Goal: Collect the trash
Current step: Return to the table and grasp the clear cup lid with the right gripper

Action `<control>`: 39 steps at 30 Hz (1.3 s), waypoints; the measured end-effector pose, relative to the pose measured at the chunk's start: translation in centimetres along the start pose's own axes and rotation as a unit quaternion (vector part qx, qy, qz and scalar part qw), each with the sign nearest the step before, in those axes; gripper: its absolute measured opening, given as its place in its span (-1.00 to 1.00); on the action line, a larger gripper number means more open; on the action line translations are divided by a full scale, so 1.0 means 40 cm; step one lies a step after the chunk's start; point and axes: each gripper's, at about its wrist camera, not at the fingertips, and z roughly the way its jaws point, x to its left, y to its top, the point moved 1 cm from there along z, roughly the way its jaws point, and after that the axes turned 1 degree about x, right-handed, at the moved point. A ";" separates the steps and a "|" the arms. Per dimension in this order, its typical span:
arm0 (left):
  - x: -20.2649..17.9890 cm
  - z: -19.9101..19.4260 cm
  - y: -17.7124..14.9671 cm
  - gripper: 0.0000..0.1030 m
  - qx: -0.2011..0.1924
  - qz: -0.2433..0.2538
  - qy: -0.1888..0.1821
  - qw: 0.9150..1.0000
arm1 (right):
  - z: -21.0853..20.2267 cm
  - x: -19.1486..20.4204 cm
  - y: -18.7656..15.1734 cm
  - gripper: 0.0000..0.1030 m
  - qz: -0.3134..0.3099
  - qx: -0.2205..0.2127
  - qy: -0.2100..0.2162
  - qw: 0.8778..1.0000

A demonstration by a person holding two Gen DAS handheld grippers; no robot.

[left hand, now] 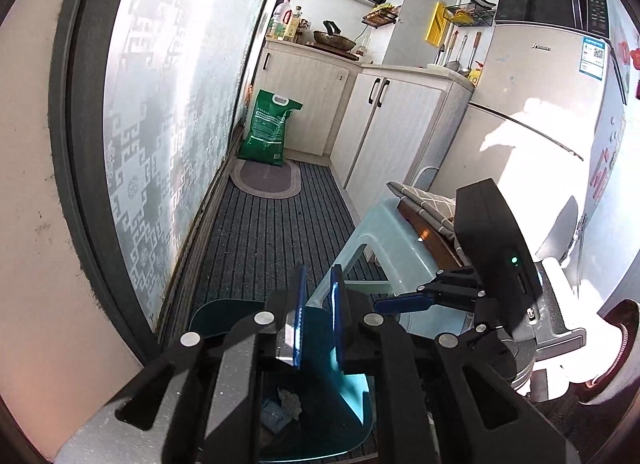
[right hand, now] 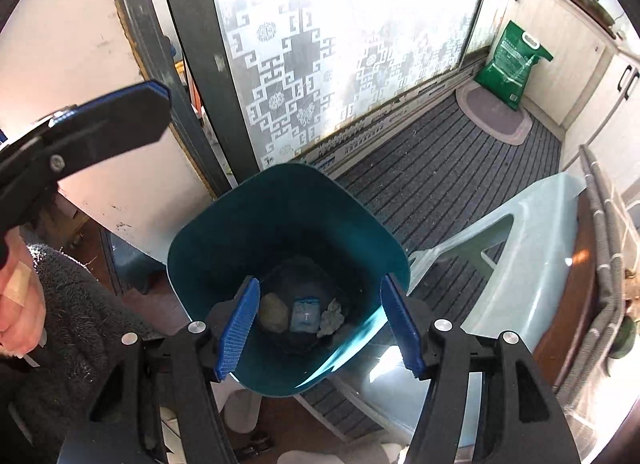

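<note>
The right tool (right hand: 320, 328) hovers over the mouth of the teal bin (right hand: 280, 223) with its blue fingers (right hand: 236, 328) spread wide apart and nothing between them, and at the bottom of the bin lie three bits of trash side by side: a pale crumpled lump (right hand: 274, 312), a small blue packet (right hand: 305, 316) and a grey-white wad of paper (right hand: 331, 318). The left tool (left hand: 319, 324) has its fingers drawn close with only a narrow gap (nothing is visibly clamped), poised above the same bin (left hand: 348, 392), which stands on the striped floor mat (right hand: 460, 167) just beside a pale green plastic stool (right hand: 532, 232).
</note>
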 end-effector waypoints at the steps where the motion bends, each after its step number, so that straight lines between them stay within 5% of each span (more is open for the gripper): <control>1: -0.003 -0.006 0.007 -0.72 -0.007 -0.001 -0.003 1.000 | -0.027 -0.005 0.003 0.24 0.001 -0.016 -0.005 1.000; 7: -0.032 -0.009 0.032 -0.66 -0.021 0.000 -0.012 1.000 | -0.186 -0.077 -0.008 0.09 0.021 -0.103 -0.051 0.993; 13: -0.119 0.031 0.036 -0.61 -0.009 0.025 -0.029 0.999 | -0.303 -0.206 -0.065 0.06 0.077 -0.146 -0.093 0.982; 29: -0.386 0.197 0.037 -0.59 0.029 0.091 -0.079 0.992 | -0.377 -0.433 -0.276 -0.07 0.157 -0.136 -0.136 0.969; 39: -0.492 0.349 0.034 -0.59 0.075 0.113 -0.064 0.989 | -0.364 -0.507 -0.378 -0.11 0.184 -0.126 -0.117 0.968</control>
